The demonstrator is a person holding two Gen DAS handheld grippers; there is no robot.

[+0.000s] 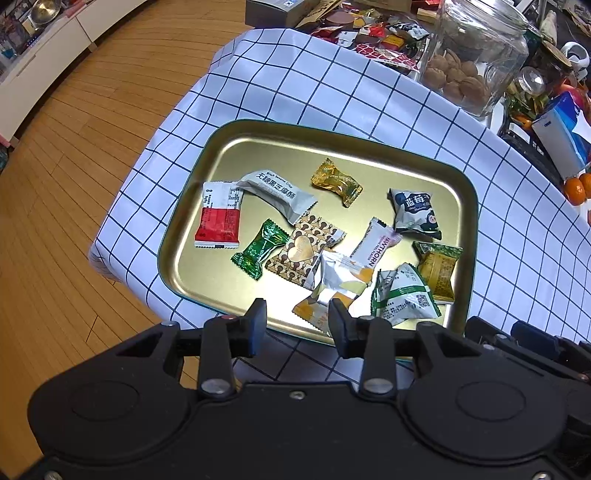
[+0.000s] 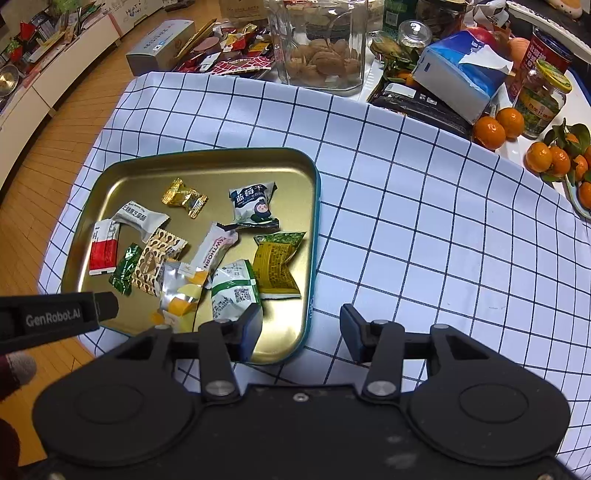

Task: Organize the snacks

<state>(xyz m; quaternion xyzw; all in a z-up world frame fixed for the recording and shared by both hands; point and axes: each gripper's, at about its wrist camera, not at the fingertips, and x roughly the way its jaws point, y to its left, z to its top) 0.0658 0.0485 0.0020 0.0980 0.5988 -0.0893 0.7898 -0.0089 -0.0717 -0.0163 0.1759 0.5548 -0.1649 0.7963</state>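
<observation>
A gold tray (image 1: 258,155) with a teal rim lies on a checked cloth and holds several wrapped snacks. Among them are a red-white packet (image 1: 218,218), a grey sesame packet (image 1: 277,192), a gold candy (image 1: 336,181), a blueberry packet (image 1: 415,214) and a silver-yellow packet (image 1: 332,288). My left gripper (image 1: 298,315) hangs open over the tray's near edge, just short of the silver-yellow packet, with nothing between its fingers. My right gripper (image 2: 301,326) is open and empty above the tray's (image 2: 147,177) near right corner, close to a green-white packet (image 2: 232,291).
A glass jar of walnuts (image 2: 321,44), a tissue box (image 2: 458,74), tangerines (image 2: 498,125) and a heap of loose snacks (image 1: 369,33) crowd the back of the table. Bare checked cloth (image 2: 424,240) spreads right of the tray. Wooden floor (image 1: 74,184) lies past the table's left edge.
</observation>
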